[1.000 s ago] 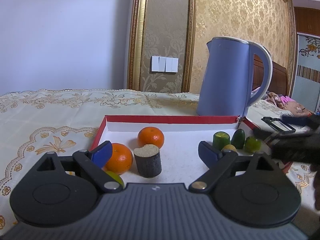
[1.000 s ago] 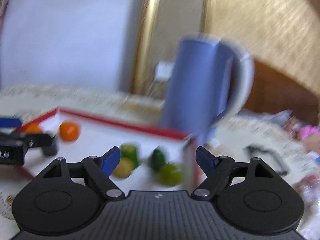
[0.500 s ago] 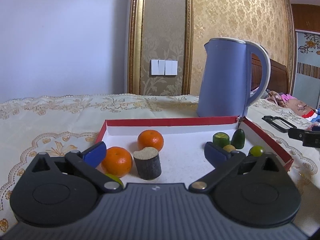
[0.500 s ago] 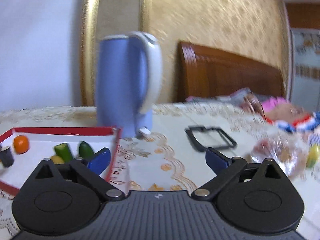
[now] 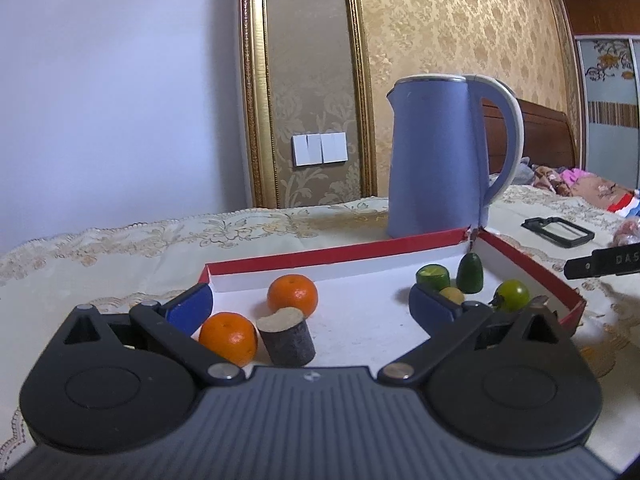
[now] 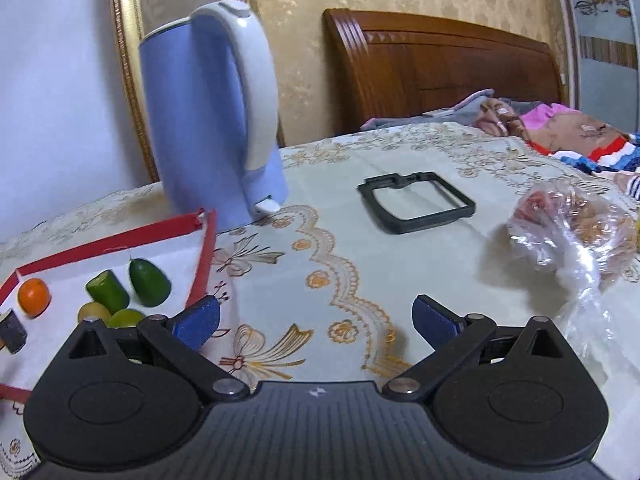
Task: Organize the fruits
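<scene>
A shallow red-rimmed tray (image 5: 332, 254) with a white floor lies on the tablecloth. At its left lie two oranges (image 5: 229, 337) (image 5: 292, 294) and a dark stub with a pale cut top (image 5: 286, 337). At its right sit several small green and yellow fruits (image 5: 469, 279). My left gripper (image 5: 310, 306) hovers open over the tray's near side, nothing between its fingers. In the right wrist view my right gripper (image 6: 316, 320) is open over bare cloth, to the right of the tray (image 6: 200, 258), and the green fruits (image 6: 149, 282) show at its left.
A tall blue kettle (image 5: 440, 160) stands just behind the tray's far right corner. A black rectangular frame (image 6: 416, 202) lies on the cloth, and a crumpled clear plastic bag (image 6: 572, 232) with something reddish inside sits at the right. A bed headboard (image 6: 440, 72) is beyond the table.
My right gripper swung away from the tray to the right, over the open cloth, and its jaws widened. The left gripper's jaws also widened and it rolled slightly.
</scene>
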The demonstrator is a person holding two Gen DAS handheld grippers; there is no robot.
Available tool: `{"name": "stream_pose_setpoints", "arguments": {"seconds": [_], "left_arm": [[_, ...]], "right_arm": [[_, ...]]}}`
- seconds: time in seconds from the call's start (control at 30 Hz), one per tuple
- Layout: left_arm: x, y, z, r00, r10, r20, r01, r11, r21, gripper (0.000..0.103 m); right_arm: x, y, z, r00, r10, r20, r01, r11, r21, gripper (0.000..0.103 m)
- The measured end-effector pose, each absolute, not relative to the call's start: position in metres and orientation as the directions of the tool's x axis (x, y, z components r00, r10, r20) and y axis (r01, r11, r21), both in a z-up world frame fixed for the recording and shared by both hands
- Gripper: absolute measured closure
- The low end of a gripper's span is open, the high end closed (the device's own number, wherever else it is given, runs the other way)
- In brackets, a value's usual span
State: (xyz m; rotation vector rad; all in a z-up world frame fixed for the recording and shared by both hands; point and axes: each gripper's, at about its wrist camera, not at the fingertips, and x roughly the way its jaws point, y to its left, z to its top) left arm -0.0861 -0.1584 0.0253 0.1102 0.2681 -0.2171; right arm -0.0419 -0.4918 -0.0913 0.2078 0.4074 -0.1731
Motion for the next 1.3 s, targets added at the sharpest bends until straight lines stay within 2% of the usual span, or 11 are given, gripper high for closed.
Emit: {"name": "stream_pose_setpoints", "arguments": {"seconds": [0.27,0.47,0.77,0.93,1.3], "left_arm": [[-0.086,-0.159,0.025,0.947,-0.16,-0.278,0.192,0.977,0.092,0.0],[-0.079,-0.157,0.024,0.932,-0.142,-0.332,0.174,0.982,0.067,0.0],[-0.077,-0.155,0.021,0.929,-0.121,-0.349,0.154,0.986,0.069,0.0],[-0.073,-0.154,0.019,0.919,-0.064,-0.39,0.105,0.991,0.085,0.0],[-0.075,-0.156,0.017,0.921,-0.041,-0.387,0.093,0.989,0.115,0.0]], "right_arm": [[-0.042,-0.494,-0.091,0.903,-0.095,-0.419,0.189,0.964,0.188,0.0],[-0.042,-0.495,-0.092,0.904,-0.089,-0.418,0.187,0.962,0.2,0.0],[-0.042,-0.495,-0.091,0.905,-0.078,-0.417,0.179,0.962,0.207,0.0],[-0.042,-0.495,-0.091,0.906,-0.072,-0.416,0.173,0.962,0.211,0.0],[-0.042,-0.494,-0.092,0.907,-0.068,-0.415,0.168,0.963,0.209,0.0]]}}
